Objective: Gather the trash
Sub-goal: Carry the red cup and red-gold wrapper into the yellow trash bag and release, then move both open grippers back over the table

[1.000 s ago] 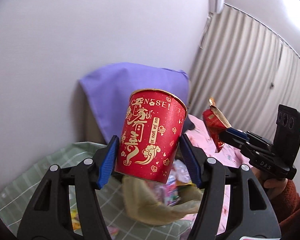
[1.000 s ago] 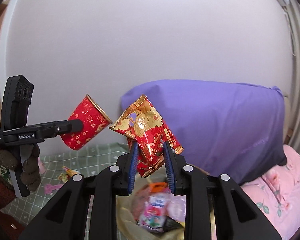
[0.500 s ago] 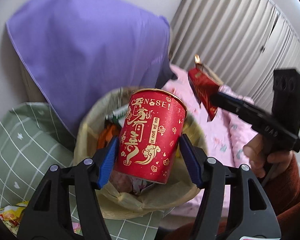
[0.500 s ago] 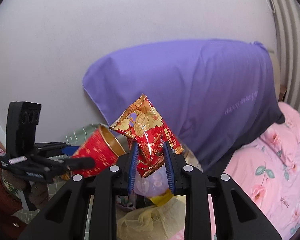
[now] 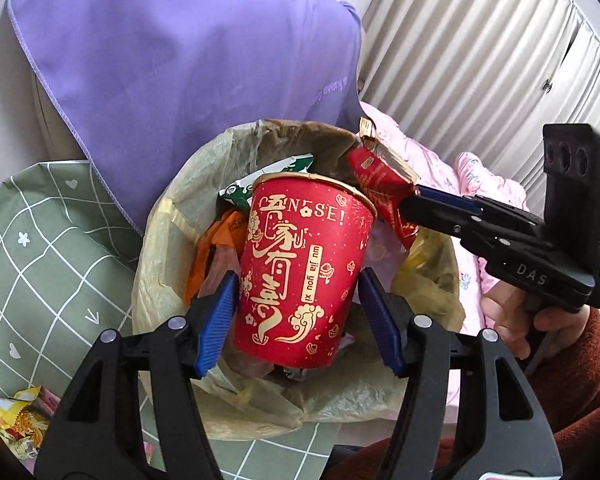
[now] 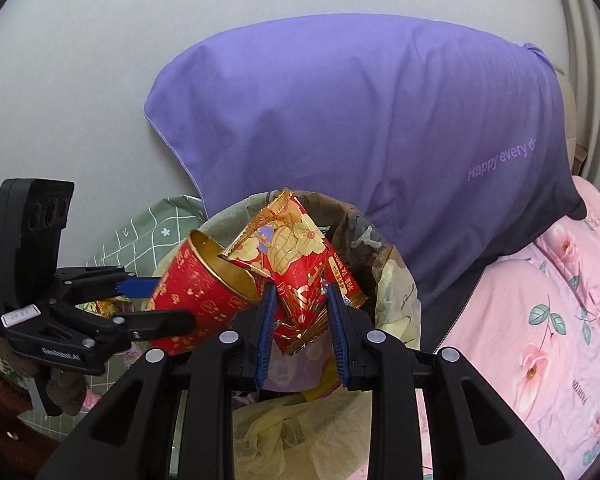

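Note:
My left gripper (image 5: 300, 320) is shut on a red paper cup (image 5: 300, 268) with gold lettering and holds it over the open trash bin (image 5: 172, 240), which has a yellowish bag liner and holds several wrappers. My right gripper (image 6: 302, 328) is shut on a red and gold snack wrapper (image 6: 296, 264) and holds it over the same bin (image 6: 392, 292), just beside the cup (image 6: 196, 300). The right gripper shows in the left wrist view (image 5: 428, 200) with the wrapper (image 5: 376, 176). The left gripper shows in the right wrist view (image 6: 156, 304).
A purple cloth (image 6: 360, 120) drapes over something behind the bin. A green checked tablecloth (image 5: 40, 248) lies to the left with snack wrappers (image 5: 16, 424) on it. Pink floral bedding (image 6: 560, 320) lies to the right. A white wall and pleated curtain (image 5: 480, 60) stand behind.
Both grippers have moved down and forward over the bin, carrying the cup and the wrapper. The bin opening now fills the view below them. Both grips are unchanged.

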Demonstrator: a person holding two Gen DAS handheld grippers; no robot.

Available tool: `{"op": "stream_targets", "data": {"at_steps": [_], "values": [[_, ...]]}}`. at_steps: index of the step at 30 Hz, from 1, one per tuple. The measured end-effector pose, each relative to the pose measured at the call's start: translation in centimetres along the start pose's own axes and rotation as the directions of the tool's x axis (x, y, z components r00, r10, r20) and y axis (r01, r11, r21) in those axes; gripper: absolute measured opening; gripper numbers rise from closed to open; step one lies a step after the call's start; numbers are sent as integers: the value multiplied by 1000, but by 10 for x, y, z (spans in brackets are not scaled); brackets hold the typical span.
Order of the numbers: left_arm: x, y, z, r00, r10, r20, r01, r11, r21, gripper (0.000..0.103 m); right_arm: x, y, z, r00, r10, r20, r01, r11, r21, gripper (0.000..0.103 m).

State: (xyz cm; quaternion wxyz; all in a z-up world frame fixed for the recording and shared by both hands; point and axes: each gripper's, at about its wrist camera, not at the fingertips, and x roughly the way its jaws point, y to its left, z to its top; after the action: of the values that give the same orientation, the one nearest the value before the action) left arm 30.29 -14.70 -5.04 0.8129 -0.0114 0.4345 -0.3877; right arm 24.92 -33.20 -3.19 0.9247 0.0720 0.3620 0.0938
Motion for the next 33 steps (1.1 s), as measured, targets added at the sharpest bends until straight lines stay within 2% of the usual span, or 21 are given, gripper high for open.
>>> {"op": "stream_targets", "data": {"at_steps": [6,10,13,18,22,24,27,28,31,33], "values": [[-3,-2,0,1000,21,3,-21,1000,-23,58,-7,0,-6,1000,-12,-4,12,1000,-7,25],[-1,1,-2,999,-33,16,34,998,-53,60,-12,1,-8,1000,-12,-8,12,1000,-10,27],[-14,1,-3,995,-75,65,78,996,-42,69,-14,3,-9,1000,-27,-10,27,999,-20,32],[-39,7,-3,993,-38,115,45,997,-64,70,-20,3,-8,999,-43,4,44,999,-11,42],[-74,24,-14,982,29,186,-9,994,-108,71,-29,11,-4,998,-39,44,40,999,-26,42],[-95,36,-23,973,71,221,-41,990,-137,71,-33,18,-1,997,-28,74,31,999,-33,43],[-125,60,-35,948,184,260,-144,975,-167,71,-39,31,4,991,7,133,-3,999,-32,49],[-140,71,-42,931,241,274,-195,963,-184,71,-40,36,6,988,33,151,-27,999,-38,51],[-173,98,-59,898,336,285,-274,932,-237,71,-40,52,9,979,95,179,-86,995,-59,52],[-191,120,-76,876,394,277,-315,904,-289,71,-33,65,10,977,137,165,-124,988,-88,52]]}}
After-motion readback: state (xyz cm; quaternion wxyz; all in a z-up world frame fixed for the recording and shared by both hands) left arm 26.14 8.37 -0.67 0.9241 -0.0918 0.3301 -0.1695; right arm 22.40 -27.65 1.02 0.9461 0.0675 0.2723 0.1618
